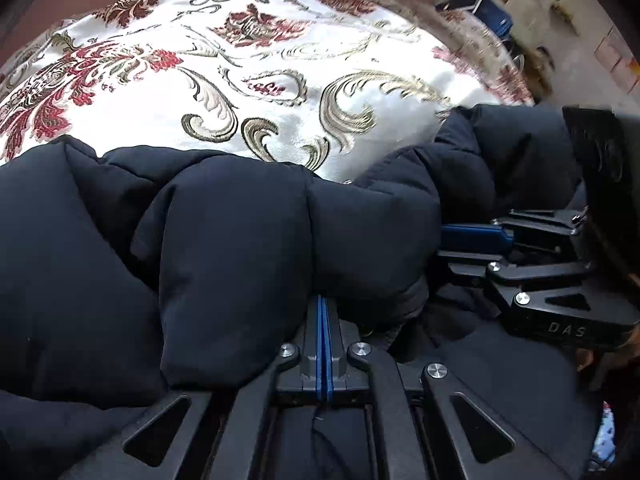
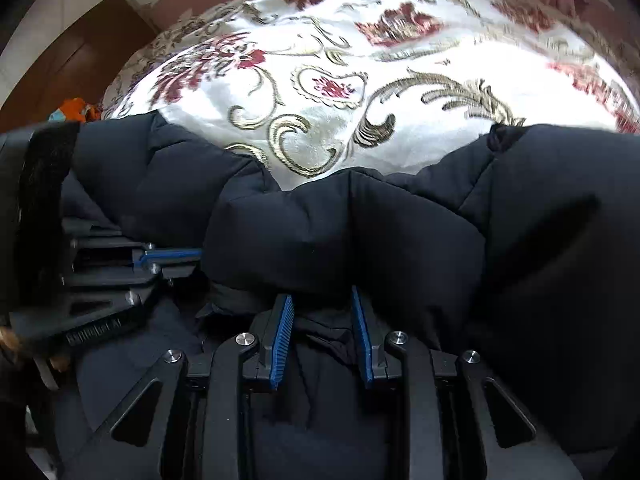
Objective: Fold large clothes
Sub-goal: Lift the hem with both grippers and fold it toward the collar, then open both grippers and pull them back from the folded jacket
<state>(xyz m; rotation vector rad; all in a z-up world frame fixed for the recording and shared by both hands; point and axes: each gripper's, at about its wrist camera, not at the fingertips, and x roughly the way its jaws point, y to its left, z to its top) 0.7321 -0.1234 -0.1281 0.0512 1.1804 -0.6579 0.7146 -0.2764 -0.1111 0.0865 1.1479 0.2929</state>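
A: Where's the coat?

B: The dark puffer jacket (image 1: pixel 224 240) lies bunched on the bed, over the floral bedspread (image 1: pixel 248 80), its padded edge rolled up in front of both claws.

A: And the left claw (image 1: pixel 323 312)?

B: Pinched tight, blue pads together, tips buried under the padded fold.

A: The right claw (image 2: pixel 322 304)?

B: Its jaws stand narrowly apart, jacket fabric between them, the pads not pressing it. The two claws sit just beside each other.

Black tool (image 2: pixel 322 300) with blue ribbed pads (image 2: pixel 280 340), silver screws.
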